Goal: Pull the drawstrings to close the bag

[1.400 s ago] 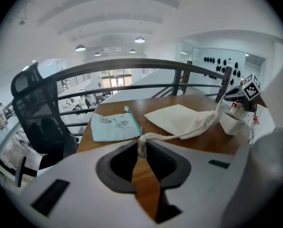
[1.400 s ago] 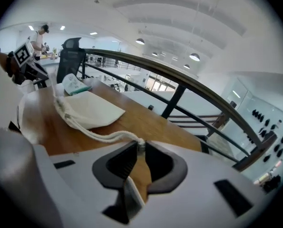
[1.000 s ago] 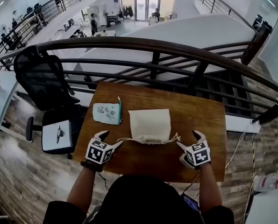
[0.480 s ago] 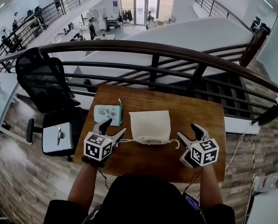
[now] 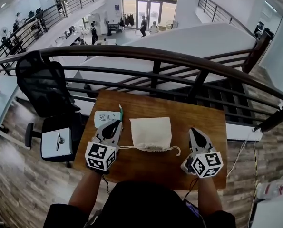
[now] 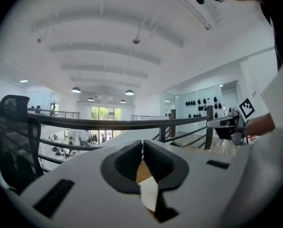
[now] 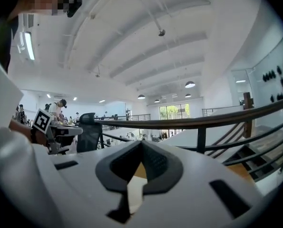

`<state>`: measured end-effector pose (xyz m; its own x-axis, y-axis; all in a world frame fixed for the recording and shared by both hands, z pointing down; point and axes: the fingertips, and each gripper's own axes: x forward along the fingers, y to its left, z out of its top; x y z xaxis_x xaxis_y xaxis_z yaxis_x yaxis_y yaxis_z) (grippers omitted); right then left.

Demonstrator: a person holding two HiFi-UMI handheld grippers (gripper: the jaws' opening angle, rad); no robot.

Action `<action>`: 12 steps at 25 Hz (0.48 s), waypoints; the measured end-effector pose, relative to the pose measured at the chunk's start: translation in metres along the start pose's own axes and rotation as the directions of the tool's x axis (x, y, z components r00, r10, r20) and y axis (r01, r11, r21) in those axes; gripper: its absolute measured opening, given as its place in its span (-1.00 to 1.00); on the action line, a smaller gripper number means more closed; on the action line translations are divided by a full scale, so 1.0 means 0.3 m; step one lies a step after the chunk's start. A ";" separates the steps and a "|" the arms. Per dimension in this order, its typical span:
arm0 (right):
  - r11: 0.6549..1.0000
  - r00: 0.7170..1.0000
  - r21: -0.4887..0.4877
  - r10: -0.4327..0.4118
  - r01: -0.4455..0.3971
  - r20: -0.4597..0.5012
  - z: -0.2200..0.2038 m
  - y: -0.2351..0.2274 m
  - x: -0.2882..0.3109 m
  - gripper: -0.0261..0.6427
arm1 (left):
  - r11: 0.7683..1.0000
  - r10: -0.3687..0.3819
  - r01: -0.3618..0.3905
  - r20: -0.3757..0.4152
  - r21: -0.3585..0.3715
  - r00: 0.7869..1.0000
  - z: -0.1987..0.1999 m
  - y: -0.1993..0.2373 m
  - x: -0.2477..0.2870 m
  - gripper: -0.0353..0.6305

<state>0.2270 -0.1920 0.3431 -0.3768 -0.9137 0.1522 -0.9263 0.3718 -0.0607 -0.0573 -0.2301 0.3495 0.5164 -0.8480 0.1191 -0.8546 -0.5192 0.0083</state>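
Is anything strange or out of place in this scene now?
Yes. The left tongs and the right tongs have both just closed on nothing, while the drawstrings of the cream bag lie loose on the wooden table, held by neither.

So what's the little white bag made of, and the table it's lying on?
The bag looks like soft cloth, maybe cotton: it is matte cream, with a gathered, wrinkly mouth. The table looks like wood or a wood-look top: it is brown with a slight sheen, but any grain is too small to tell.

Curved railing (image 5: 179, 58) runs behind the wooden table (image 5: 191, 114)
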 end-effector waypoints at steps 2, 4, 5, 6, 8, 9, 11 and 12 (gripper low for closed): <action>1.000 0.999 -0.006 -0.007 0.008 0.037 0.012 0.000 -0.012 -0.95 | 1.000 -0.006 0.006 0.013 -0.021 1.000 0.002 -0.012 -0.006 -0.83; 0.999 0.998 -0.033 -0.017 0.019 0.053 0.012 0.009 -0.017 -0.95 | 1.000 -0.013 0.013 0.011 -0.020 1.000 -0.003 -0.026 -0.009 -0.83; 0.999 0.998 -0.048 -0.020 0.023 0.054 0.012 0.015 -0.018 -0.95 | 1.000 -0.016 0.016 0.008 -0.016 1.000 -0.004 -0.032 -0.009 -0.83; 0.998 0.998 -0.061 -0.020 0.023 0.054 0.013 0.021 -0.017 -0.95 | 1.000 -0.020 0.020 0.007 -0.012 1.000 -0.005 -0.039 -0.008 -0.83; 0.997 0.998 -0.078 -0.013 0.017 0.053 0.014 0.026 -0.015 -0.95 | 1.000 -0.028 0.028 0.003 -0.005 1.000 -0.008 -0.055 -0.004 -0.83; 0.997 0.999 -0.080 -0.010 0.014 0.052 0.013 0.024 -0.011 -0.95 | 1.000 -0.031 0.031 0.001 0.001 1.000 -0.010 -0.063 0.000 -0.83; 0.997 0.999 -0.074 -0.006 0.009 0.047 0.007 0.019 0.004 -0.95 | 0.999 -0.035 0.035 0.000 0.003 0.999 -0.011 -0.068 0.009 -0.83; 0.998 0.999 -0.070 -0.003 0.006 0.044 0.005 0.020 0.013 -0.95 | 0.999 -0.037 0.037 0.001 -0.006 0.999 -0.009 -0.065 0.010 -0.83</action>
<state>0.2200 -0.1935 0.3417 -0.3737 -0.9212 0.1085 -0.9262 0.3769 0.0096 -0.0392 -0.2222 0.3524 0.5475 -0.8285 0.1176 -0.8353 -0.5494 0.0189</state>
